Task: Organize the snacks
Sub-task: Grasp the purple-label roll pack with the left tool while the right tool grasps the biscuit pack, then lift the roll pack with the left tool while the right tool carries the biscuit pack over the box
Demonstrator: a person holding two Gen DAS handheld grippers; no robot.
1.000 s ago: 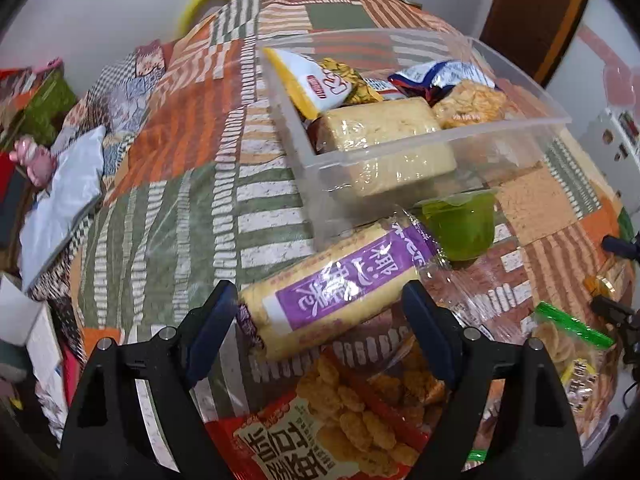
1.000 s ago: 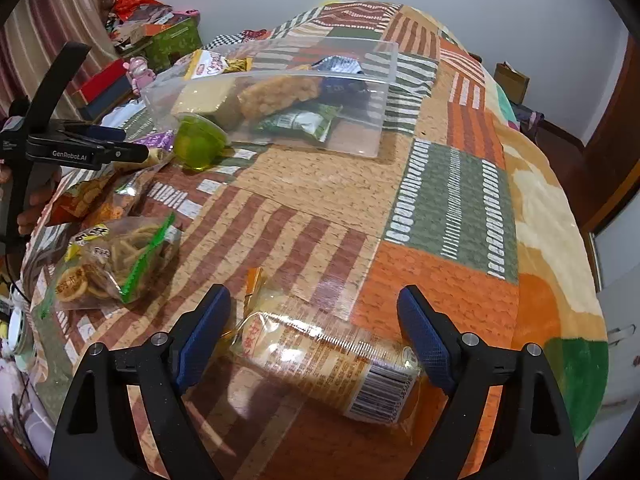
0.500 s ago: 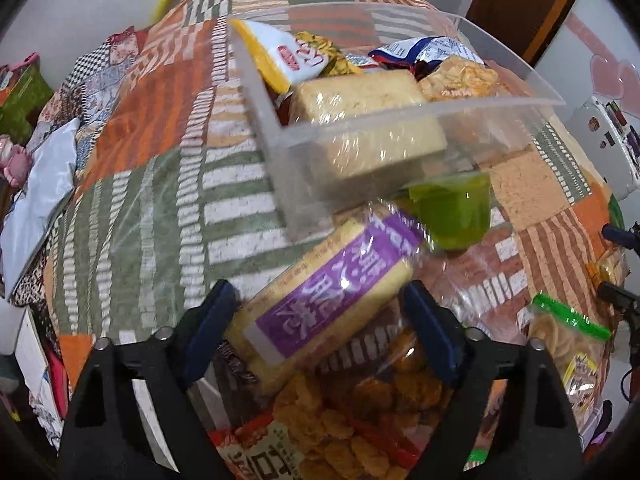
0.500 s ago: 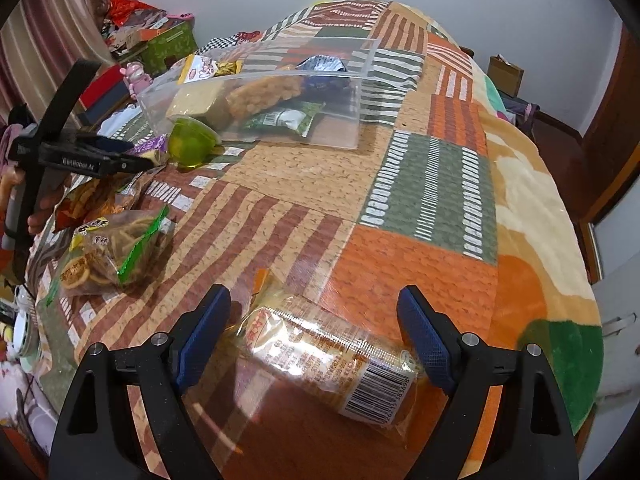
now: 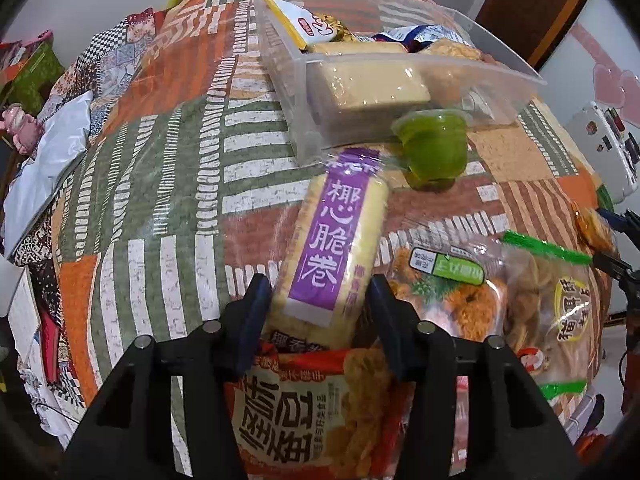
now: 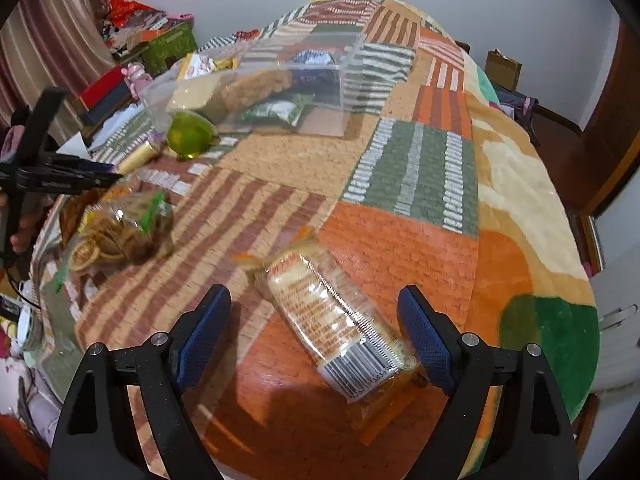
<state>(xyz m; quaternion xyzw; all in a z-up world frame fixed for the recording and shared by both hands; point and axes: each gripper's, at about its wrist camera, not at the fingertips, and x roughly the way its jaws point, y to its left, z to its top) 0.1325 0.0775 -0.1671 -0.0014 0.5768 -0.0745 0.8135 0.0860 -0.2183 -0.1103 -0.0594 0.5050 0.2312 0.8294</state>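
While its jaws have just been closing, the left hand-held gripper (image 5: 318,304) clamps the purple-labelled roll pack (image 5: 334,244), which seems lifted over a red snack bag (image 5: 308,408), pointing at the clear bin (image 5: 400,68) and green jelly cup (image 5: 434,152). The right hand-held gripper (image 6: 316,328) gapes wide around a cracker pack (image 6: 336,320) lying on the desk (image 6: 416,168), pads apart from it.

Bin (image 6: 256,92): right side, bare cloth (image 6: 416,168), open passage. Front wall: green cup (image 6: 188,136) touching, roll pack (image 5: 336,240) just beside, snack bags (image 5: 520,292) near, blocking.
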